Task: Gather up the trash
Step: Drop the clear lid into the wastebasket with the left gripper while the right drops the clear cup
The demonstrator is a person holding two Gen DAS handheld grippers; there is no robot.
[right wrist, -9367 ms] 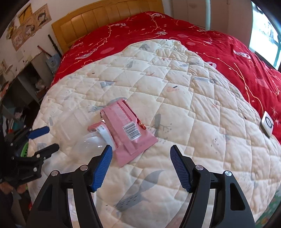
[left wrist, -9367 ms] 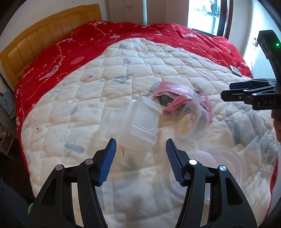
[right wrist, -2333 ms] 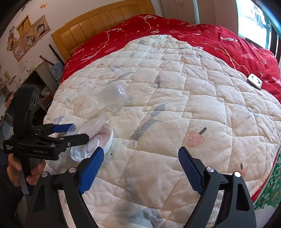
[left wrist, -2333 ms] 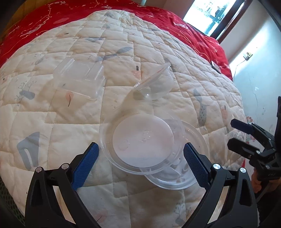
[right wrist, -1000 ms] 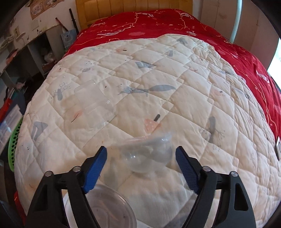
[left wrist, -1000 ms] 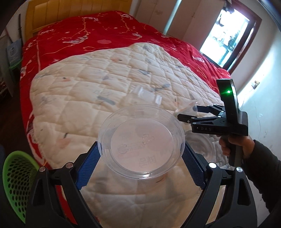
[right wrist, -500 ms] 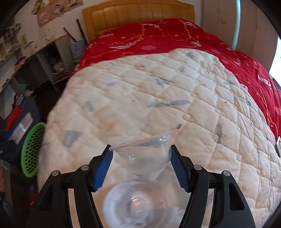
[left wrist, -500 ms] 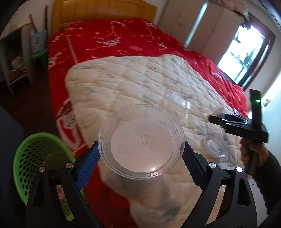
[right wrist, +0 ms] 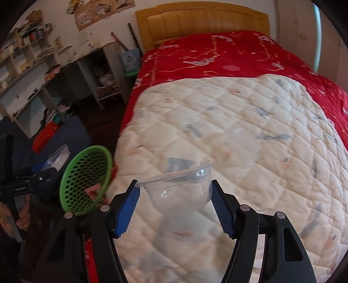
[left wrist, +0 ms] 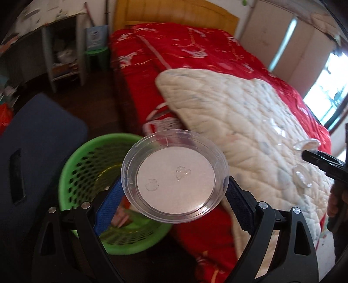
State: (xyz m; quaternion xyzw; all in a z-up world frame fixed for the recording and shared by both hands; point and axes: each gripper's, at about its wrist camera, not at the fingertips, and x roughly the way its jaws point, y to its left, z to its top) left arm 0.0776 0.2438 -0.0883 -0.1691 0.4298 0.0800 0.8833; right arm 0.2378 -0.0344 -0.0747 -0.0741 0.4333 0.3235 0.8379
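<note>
The left gripper (left wrist: 174, 196) is clamped on a round clear plastic lid (left wrist: 174, 176), its blue pads pressing the rim from both sides, the lid's flat face turned toward the camera. Just beyond and below the lid stands a green perforated plastic basket (left wrist: 87, 165) on the dark floor beside the bed; the lid overlaps its right rim in this view, and something pink (left wrist: 121, 215) lies at the basket's bottom. A dark blue flat panel (left wrist: 37, 139) stands to the basket's left.

The right gripper (right wrist: 175, 203) is closed on a small clear plastic bowl (right wrist: 179, 192), held upright by its sides above the white quilted blanket (right wrist: 239, 130). That blanket covers a red bedspread (right wrist: 217, 54) reaching to a yellow wooden headboard (right wrist: 200, 19). In the right wrist view the basket (right wrist: 87, 180) sits off the bed's left edge, pink trash visible inside, with the left gripper (right wrist: 41, 174) next to it.

More clear plastic pieces (left wrist: 302, 178) rest on the blanket near the bed's far edge, blurred. White shelves (right wrist: 32, 65) line the wall.
</note>
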